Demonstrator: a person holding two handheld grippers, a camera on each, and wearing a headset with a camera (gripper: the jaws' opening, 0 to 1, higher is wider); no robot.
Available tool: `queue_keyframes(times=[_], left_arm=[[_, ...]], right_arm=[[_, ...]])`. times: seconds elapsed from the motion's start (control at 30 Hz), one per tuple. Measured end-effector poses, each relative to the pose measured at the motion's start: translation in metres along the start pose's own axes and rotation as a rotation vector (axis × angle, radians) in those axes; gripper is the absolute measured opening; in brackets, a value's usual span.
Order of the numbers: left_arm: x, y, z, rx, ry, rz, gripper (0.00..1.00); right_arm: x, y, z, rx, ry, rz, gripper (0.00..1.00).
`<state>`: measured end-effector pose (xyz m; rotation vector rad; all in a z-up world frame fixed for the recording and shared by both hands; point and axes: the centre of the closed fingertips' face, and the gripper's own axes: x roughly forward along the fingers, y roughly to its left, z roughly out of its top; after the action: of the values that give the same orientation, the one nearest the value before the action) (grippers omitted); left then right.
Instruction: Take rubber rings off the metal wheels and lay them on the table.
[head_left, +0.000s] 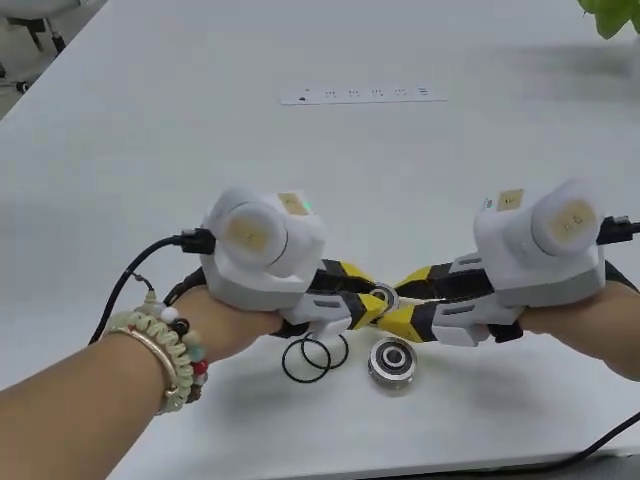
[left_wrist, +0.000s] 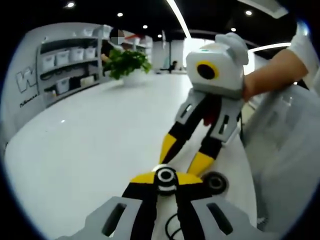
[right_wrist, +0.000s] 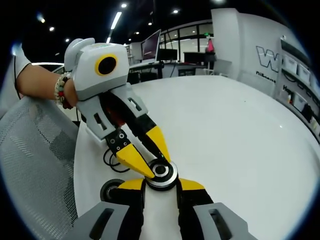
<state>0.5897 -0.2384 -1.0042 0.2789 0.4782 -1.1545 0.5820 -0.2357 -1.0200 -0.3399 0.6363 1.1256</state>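
Note:
A small metal wheel with a dark rubber ring on its rim hangs above the table between both grippers. My left gripper comes from the left and is shut on it. My right gripper meets it from the right, its yellow tips closed on the same wheel. Below them, loose black rubber rings lie on the white table. A second metal wheel lies flat beside them.
A white power strip lies far back on the table. A green plant stands at the far right corner. Black cables trail from the grippers. The table's near edge is close below the wheels.

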Motion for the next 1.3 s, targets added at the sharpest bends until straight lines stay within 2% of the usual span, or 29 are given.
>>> queue_keyframes(times=[0.13, 0.3, 0.43, 0.7, 0.73, 0.77, 0.83, 0.93, 1.0, 1.1, 1.13, 1.2, 1.3], left_arm=[[0.000, 0.000, 0.000, 0.000, -0.005, 0.002, 0.14], [0.000, 0.000, 0.000, -0.004, -0.010, 0.005, 0.14], [0.000, -0.001, 0.001, -0.006, -0.012, 0.007, 0.14], [0.000, 0.000, 0.001, -0.011, -0.016, 0.011, 0.14], [0.000, 0.000, 0.001, -0.012, -0.016, 0.011, 0.14], [0.000, 0.000, 0.001, -0.011, -0.017, 0.011, 0.14], [0.000, 0.000, 0.001, -0.012, -0.017, 0.012, 0.14], [0.000, 0.000, 0.001, -0.011, -0.017, 0.012, 0.14], [0.000, 0.000, 0.001, -0.012, -0.018, 0.012, 0.14], [0.000, 0.000, 0.001, -0.013, -0.019, 0.011, 0.14], [0.000, 0.000, 0.001, -0.013, -0.019, 0.011, 0.14], [0.000, 0.000, 0.001, -0.013, -0.019, 0.011, 0.14], [0.000, -0.001, 0.001, -0.014, -0.020, 0.012, 0.14]], right_arm=[[-0.002, 0.000, -0.002, -0.028, 0.012, 0.006, 0.20], [-0.004, 0.000, -0.003, -0.024, 0.012, 0.012, 0.18], [-0.005, -0.001, -0.005, 0.016, 0.015, 0.019, 0.15], [-0.006, 0.000, -0.009, 0.046, 0.032, 0.030, 0.14], [-0.005, -0.002, -0.014, 0.044, 0.056, 0.019, 0.11], [-0.006, -0.001, -0.015, 0.033, 0.058, 0.030, 0.08], [-0.007, -0.002, -0.014, 0.026, 0.056, 0.017, 0.00], [-0.008, -0.001, -0.012, 0.067, 0.054, 0.016, 0.00], [-0.010, -0.001, -0.011, 0.051, 0.054, 0.007, 0.04], [-0.009, -0.001, -0.003, 0.047, 0.018, 0.004, 0.22], [-0.008, 0.000, 0.000, 0.046, 0.006, 0.005, 0.25], [-0.005, 0.001, 0.006, 0.032, -0.017, 0.001, 0.27], [0.002, 0.004, 0.003, 0.019, -0.002, 0.004, 0.29]])
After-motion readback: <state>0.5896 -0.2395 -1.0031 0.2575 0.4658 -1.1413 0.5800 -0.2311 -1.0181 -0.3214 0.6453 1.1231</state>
